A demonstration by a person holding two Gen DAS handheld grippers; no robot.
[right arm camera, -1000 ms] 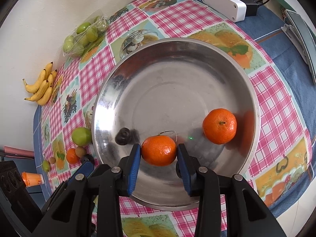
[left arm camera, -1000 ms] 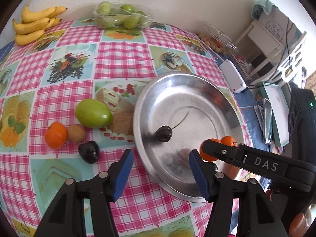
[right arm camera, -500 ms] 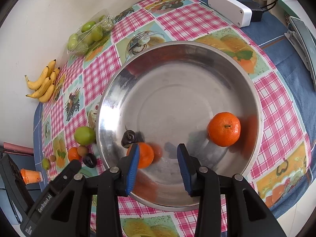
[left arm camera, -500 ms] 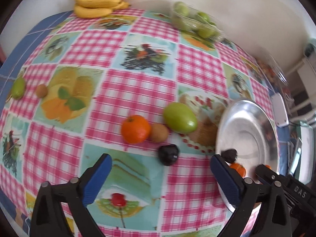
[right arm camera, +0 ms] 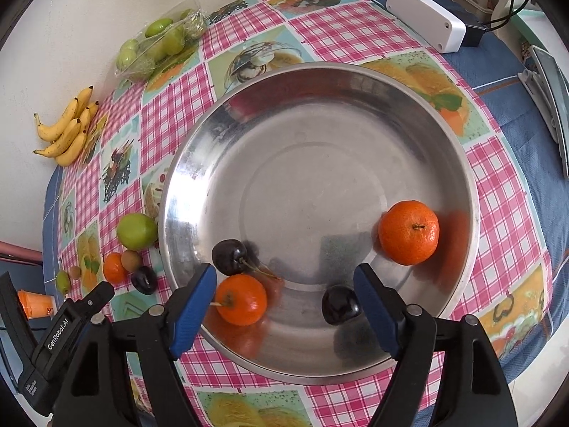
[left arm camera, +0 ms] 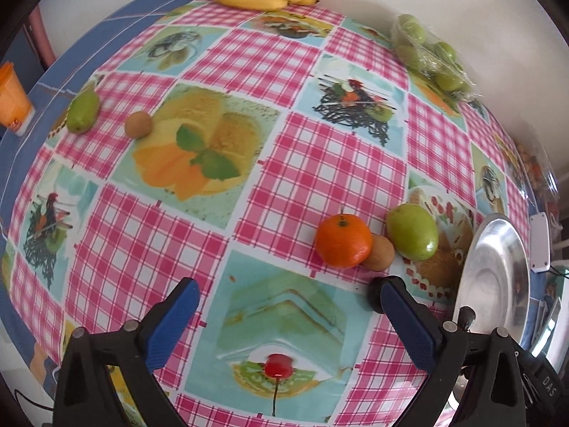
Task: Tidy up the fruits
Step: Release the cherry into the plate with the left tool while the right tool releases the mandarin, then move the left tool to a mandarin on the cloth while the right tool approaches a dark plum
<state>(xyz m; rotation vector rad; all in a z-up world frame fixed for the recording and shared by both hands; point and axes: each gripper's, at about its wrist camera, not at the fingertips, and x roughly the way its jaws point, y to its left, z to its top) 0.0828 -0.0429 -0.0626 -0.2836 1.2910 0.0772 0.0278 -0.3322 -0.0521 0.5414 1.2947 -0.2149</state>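
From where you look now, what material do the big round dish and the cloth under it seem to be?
The dish looks like polished metal, probably stainless steel: it is silvery and mirrors the tangerines in it. The tablecloth seems to be wipeable plastic or oilcloth, judging by its faint sheen and sharp printed checks and food pictures; woven fabric cannot be ruled out.

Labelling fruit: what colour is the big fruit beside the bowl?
Green fruit, clearest in the left wrist view.

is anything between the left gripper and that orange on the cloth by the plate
Nothing visible. The left gripper is open over bare tablecloth, and the orange lies just beyond it. A kiwi touches the orange's far side.
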